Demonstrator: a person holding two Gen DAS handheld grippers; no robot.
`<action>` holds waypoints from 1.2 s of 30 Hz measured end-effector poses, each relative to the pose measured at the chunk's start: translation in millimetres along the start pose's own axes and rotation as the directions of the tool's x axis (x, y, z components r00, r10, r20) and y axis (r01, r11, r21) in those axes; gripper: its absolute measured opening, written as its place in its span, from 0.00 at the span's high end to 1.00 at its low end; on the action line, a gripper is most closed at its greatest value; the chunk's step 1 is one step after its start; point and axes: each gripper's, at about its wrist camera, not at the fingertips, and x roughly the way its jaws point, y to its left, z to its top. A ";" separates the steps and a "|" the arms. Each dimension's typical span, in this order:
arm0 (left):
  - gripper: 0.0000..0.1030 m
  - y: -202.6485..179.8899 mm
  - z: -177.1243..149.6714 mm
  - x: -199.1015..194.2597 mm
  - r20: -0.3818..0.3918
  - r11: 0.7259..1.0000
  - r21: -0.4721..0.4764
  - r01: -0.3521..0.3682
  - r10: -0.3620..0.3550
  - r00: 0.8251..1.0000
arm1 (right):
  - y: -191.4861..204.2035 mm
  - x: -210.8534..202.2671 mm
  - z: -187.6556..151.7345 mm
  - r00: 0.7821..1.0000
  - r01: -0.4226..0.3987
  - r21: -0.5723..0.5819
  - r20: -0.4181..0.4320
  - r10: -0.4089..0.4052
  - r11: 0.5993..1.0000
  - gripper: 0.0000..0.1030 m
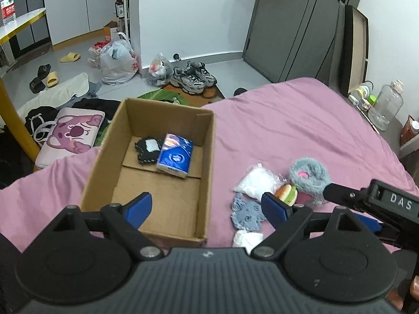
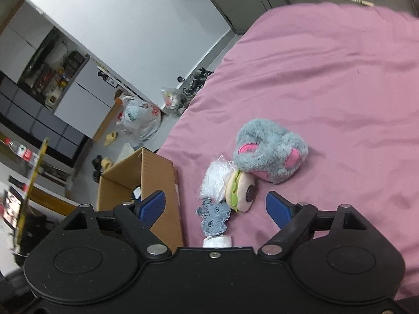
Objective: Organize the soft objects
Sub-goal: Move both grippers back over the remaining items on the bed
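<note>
Left gripper spread wide, holding nothing, poised above the near end of the box and the bed. Right gripper likewise agape and empty, hanging just over the burger toy, blue pads to either side of it without touching.

Ahead of the right pads: burger lying on its side, touching the clear bag on one side and the grey plush on the other. Grey knit piece just below the burger, with a white bundle next to it, half hidden by the gripper body.

Beside this cluster, near the bed's left edge: open box, holding a tissue pack and a black pouch side by side at its far end. Near half of the box floor bare cardboard.

Beyond the bed's far edge: sneakers and plastic bags on the floor.
</note>
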 end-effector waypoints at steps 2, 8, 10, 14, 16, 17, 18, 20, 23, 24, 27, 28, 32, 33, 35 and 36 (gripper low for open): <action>0.14 -7.3 -3.9 0.6 -0.002 1.000 0.005 0.001 -0.001 1.000 | -3.9 1.0 0.0 1.000 -0.007 0.010 -0.006 0.007 1.000 0.19; 0.23 -28.3 -14.1 8.1 -0.022 1.000 0.011 0.019 -0.019 1.000 | -20.0 6.3 0.2 0.998 -0.047 0.071 -0.042 0.050 0.996 0.19; 0.31 -34.9 -16.9 13.4 -0.042 1.000 0.011 0.028 -0.028 0.999 | -22.2 7.8 0.8 0.997 -0.059 0.074 -0.046 0.063 0.995 0.19; 0.45 -44.2 -24.4 26.7 -0.086 0.999 0.011 0.035 -0.034 0.996 | -28.7 9.5 2.6 0.995 -0.079 0.092 -0.046 0.083 0.993 0.19; 0.48 -46.6 -28.8 33.4 -0.105 0.999 0.013 0.030 -0.028 0.994 | -32.6 11.2 3.4 0.995 -0.082 0.107 -0.054 0.088 0.991 0.19; 0.49 -47.7 -30.7 36.5 -0.116 1.000 0.012 0.027 -0.026 0.993 | -34.4 11.9 3.8 0.994 -0.085 0.112 -0.057 0.092 0.990 0.19; 0.51 -48.9 -32.5 40.2 -0.129 1.000 0.010 0.027 -0.025 0.991 | -35.3 12.7 4.1 0.994 -0.086 0.114 -0.061 0.093 0.990 0.19; 0.52 -51.4 -34.9 45.5 -0.144 1.000 0.011 0.030 -0.028 0.989 | -35.9 14.3 4.2 0.993 -0.090 0.117 -0.069 0.098 0.989 0.19; 0.52 -56.3 -38.4 53.2 -0.163 0.999 0.023 0.025 -0.021 0.986 | -36.3 15.6 4.9 0.992 -0.094 0.117 -0.076 0.103 0.989 0.19; 0.52 -57.6 -39.5 56.2 -0.171 0.999 0.023 0.023 -0.019 0.985 | -36.7 16.4 5.5 0.992 -0.094 0.118 -0.079 0.103 0.989 0.19; 0.52 -61.5 -43.0 65.9 -0.194 0.999 0.026 0.022 -0.016 0.981 | -39.7 19.3 6.8 0.991 -0.089 0.128 -0.086 0.100 0.988 0.19; 0.52 -62.7 -44.4 69.6 -0.202 0.999 0.026 0.021 -0.015 0.979 | -40.4 20.3 7.1 0.991 -0.087 0.131 -0.089 0.099 0.988 0.19; 0.52 -64.8 -49.0 82.9 -0.231 0.999 0.030 0.015 -0.008 0.973 | -44.7 25.8 8.6 0.990 -0.079 0.146 -0.105 0.095 0.986 0.19; 0.52 -65.4 -50.3 86.2 -0.239 0.999 0.032 0.015 -0.007 0.971 | -45.2 27.2 9.0 0.990 -0.077 0.148 -0.109 0.093 0.986 0.19; 0.52 -65.2 -52.8 92.7 -0.250 0.999 0.035 0.014 -0.005 0.968 | -46.8 30.0 10.1 0.989 -0.073 0.148 -0.115 0.091 0.986 0.19; 0.52 -65.2 -53.7 95.5 -0.253 0.999 0.038 0.012 -0.002 0.967 | -47.4 31.7 10.5 0.989 -0.071 0.147 -0.118 0.089 0.987 0.19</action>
